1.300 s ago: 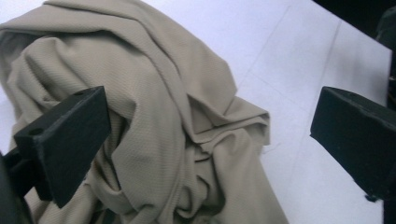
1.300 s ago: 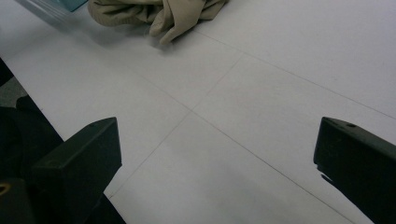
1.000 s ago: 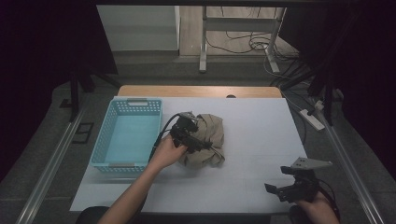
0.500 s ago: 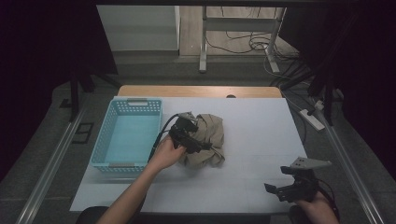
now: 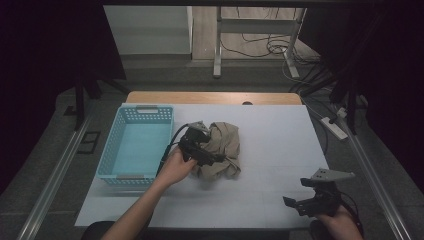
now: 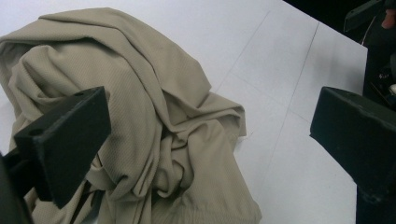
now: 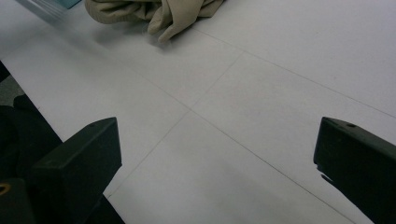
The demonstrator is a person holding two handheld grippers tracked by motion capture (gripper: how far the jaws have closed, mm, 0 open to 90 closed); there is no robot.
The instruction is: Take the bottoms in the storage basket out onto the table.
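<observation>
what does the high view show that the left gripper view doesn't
High view alone: the blue basket left of the cloth, the wooden table edge at the far side, the floor cables beyond, and the left gripper as a whole, in the hand, over the cloth.

Left gripper view alone: the cloth's folds and fine weave up close, framed by that gripper's open jaws.

Both: the tan cloth crumpled on the white table, and the right gripper away from the cloth.

left claw (image 5: 212, 157) | eased slightly nearer over the beige cloth (image 5: 222, 150) | jaws spread wide
</observation>
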